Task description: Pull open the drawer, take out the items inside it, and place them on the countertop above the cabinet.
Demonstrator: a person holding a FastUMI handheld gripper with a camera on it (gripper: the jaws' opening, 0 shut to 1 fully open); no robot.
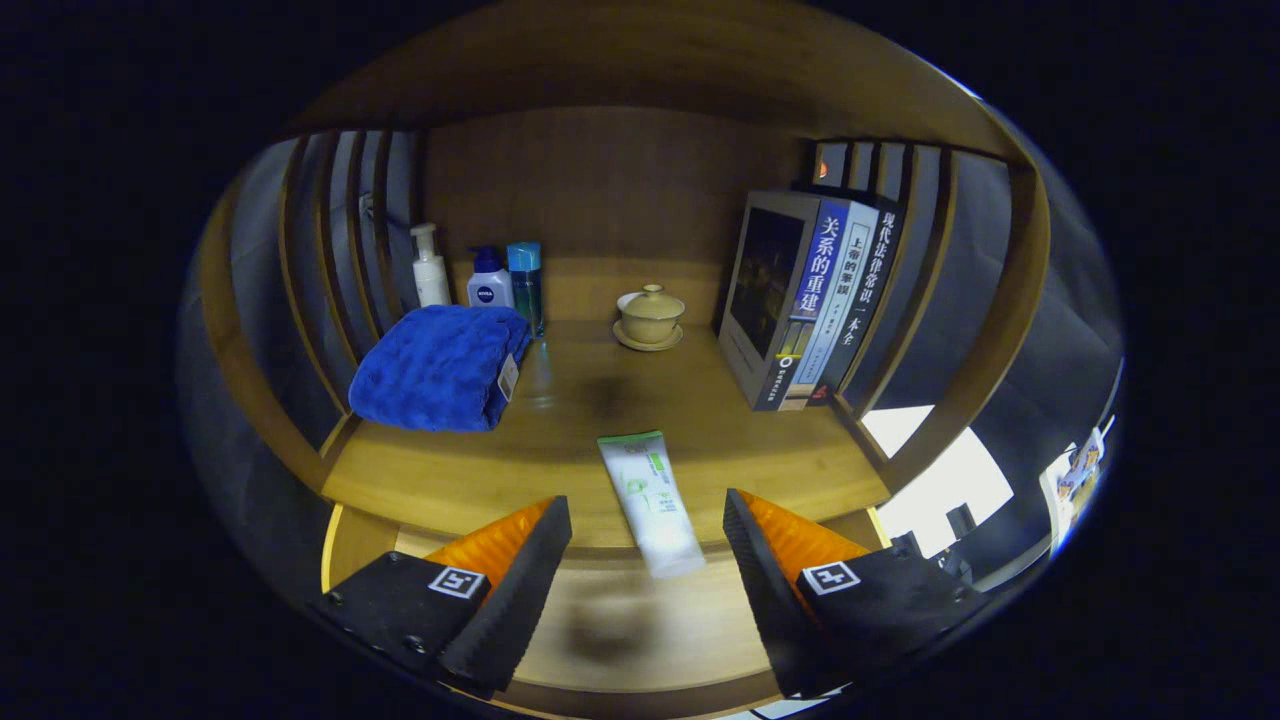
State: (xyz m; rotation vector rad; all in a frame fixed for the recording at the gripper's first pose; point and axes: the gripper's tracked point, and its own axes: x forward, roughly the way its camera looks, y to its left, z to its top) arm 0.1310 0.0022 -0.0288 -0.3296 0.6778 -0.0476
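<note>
Hand-held gripper point(646, 545) fingers apart, untouched tube point(651, 500) between, on countertop point(560, 440).

The gripper point(647, 545) points forward and level, its two fingers point(520, 580) spread wide apart, pressing on nothing; both finger bases carry square marker tags.

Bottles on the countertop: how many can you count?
3, in a row behind the blue towel: pump bottle, blue-capped bottle, teal bottle. The towel may hide more.
</note>
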